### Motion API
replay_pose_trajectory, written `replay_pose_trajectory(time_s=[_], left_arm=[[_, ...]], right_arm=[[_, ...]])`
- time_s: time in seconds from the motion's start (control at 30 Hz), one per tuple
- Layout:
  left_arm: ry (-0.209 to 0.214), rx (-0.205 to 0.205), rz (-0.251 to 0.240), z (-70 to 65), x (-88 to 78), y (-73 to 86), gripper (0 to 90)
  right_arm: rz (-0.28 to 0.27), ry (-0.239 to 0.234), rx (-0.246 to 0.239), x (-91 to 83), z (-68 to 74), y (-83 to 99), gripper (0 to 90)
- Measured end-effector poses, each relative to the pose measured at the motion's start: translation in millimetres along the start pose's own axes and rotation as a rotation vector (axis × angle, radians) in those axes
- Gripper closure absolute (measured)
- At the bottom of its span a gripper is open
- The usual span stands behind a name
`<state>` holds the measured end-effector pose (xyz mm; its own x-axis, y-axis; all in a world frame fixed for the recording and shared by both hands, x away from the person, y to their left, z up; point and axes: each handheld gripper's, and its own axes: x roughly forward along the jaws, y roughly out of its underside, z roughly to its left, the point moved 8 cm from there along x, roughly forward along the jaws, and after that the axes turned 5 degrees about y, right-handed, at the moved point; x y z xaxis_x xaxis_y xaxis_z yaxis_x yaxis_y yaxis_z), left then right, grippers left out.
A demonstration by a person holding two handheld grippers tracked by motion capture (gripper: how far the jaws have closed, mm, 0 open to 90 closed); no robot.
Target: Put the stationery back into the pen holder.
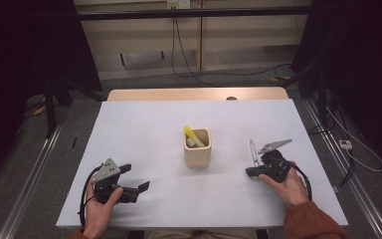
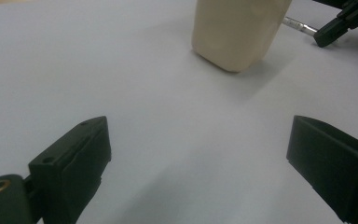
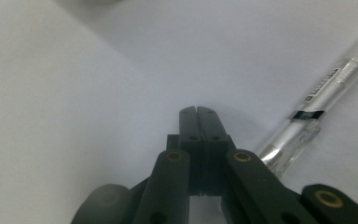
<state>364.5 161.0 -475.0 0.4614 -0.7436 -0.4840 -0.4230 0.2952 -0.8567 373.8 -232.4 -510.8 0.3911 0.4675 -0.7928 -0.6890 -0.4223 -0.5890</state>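
Note:
A beige cup stands in the middle of the white table, with a yellow marker and a pale item inside. In the left gripper view the cup is ahead and to the right. My left gripper rests near the front left with its jaws wide apart and nothing between them. My right gripper lies right of the cup, jaws pressed together and holding nothing. A clear silver pen lies on the table just beside its jaws, also visible as the pen from above.
The table's wooden far edge borders a floor with cables. Metal rails run along both sides of the table. Dark curtains stand at the left and right.

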Motion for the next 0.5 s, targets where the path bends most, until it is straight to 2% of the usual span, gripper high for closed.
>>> replay_pose_trajectory(time_s=[0.07,0.2,0.27,0.37,0.5], left_arm=[[0.001,0.006,0.001,0.3,-0.2,0.0,6.3],[0.004,0.002,-0.005,-0.1,0.2,-0.2,6.3],[0.002,0.001,0.001,-0.1,0.0,0.1,6.3],[0.001,0.002,0.0,0.2,-0.1,0.0,6.3],[0.002,0.001,-0.003,0.2,0.1,0.0,6.3]], right_arm=[[0.01,-0.004,0.01,-1.0,-1.4,0.6,90.0],[0.013,0.044,-0.027,-4.4,-6.1,2.3,90.0],[0.014,0.054,-0.028,-5.6,-8.1,2.8,90.0],[0.013,0.063,-0.032,-6.6,-10.4,3.3,90.0],[0.017,0.051,-0.023,-7.4,-11.6,4.0,90.0]])
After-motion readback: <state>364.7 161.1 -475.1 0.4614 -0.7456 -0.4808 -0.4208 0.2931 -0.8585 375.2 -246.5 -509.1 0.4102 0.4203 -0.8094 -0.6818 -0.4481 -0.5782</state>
